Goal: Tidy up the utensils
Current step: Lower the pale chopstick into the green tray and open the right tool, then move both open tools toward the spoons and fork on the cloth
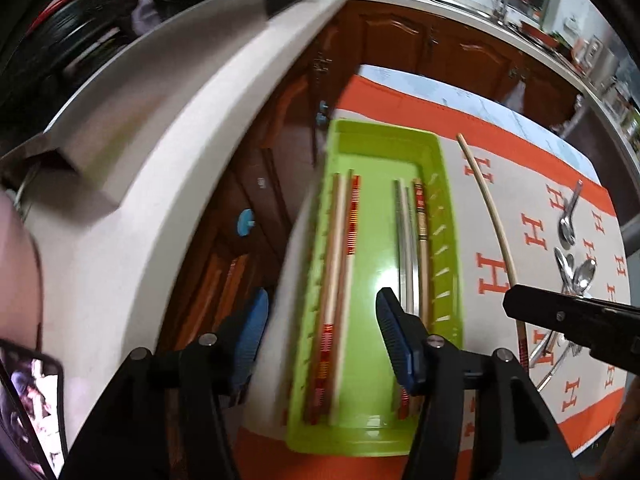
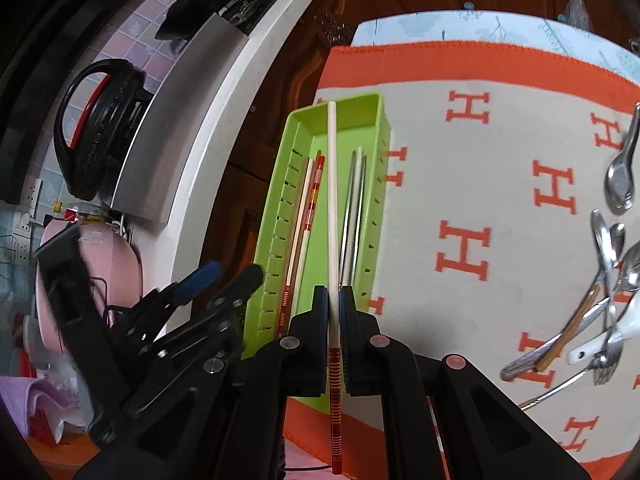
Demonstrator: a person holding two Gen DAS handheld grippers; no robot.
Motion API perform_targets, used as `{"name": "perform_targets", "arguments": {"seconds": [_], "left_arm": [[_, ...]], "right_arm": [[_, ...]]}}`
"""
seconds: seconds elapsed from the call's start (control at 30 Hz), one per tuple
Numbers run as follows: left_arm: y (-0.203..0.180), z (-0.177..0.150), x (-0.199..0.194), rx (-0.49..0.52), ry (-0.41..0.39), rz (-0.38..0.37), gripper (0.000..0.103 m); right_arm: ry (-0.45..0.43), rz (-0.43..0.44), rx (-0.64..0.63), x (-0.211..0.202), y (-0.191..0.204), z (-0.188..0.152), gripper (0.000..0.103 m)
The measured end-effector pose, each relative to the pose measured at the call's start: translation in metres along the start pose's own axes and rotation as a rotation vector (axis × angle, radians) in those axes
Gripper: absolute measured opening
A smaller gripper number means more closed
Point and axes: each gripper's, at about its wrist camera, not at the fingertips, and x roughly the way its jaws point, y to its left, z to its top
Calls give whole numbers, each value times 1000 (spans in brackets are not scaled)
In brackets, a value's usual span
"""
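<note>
A green tray (image 1: 436, 152) (image 2: 320, 114) lies on an orange-and-white cloth and holds several chopsticks (image 1: 346, 248) (image 2: 310, 196). My left gripper (image 1: 320, 312) is open and empty over the tray's near end. My right gripper (image 2: 333, 300) is shut on a white chopstick with a red striped end (image 2: 332, 200), held lengthwise above the tray. That chopstick (image 1: 490, 212) and the right gripper's black body (image 1: 568, 320) show right of the tray in the left wrist view.
Spoons (image 2: 622, 180) (image 1: 568, 224), a fork (image 2: 604, 368) and other cutlery lie piled on the cloth (image 2: 500, 152) at the right. A white counter edge (image 1: 160, 160) and wooden cabinets (image 1: 440, 44) run along the left and back. A black pot (image 2: 100, 128) sits on the counter.
</note>
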Motion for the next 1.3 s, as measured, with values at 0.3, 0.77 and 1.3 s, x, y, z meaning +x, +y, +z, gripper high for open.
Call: {"name": "perform_targets", "arguments": {"seconds": [0.3, 0.77, 1.3], "left_arm": [[24, -5, 6, -53, 7, 47, 55], [21, -9, -4, -43, -13, 49, 55], [-46, -23, -24, 79, -4, -48, 55]], "right_arm": [[-19, 54, 67, 38, 4, 6, 6], [-64, 84, 17, 18, 6, -1, 14], [-71, -47, 28, -38, -73, -38, 14]]}}
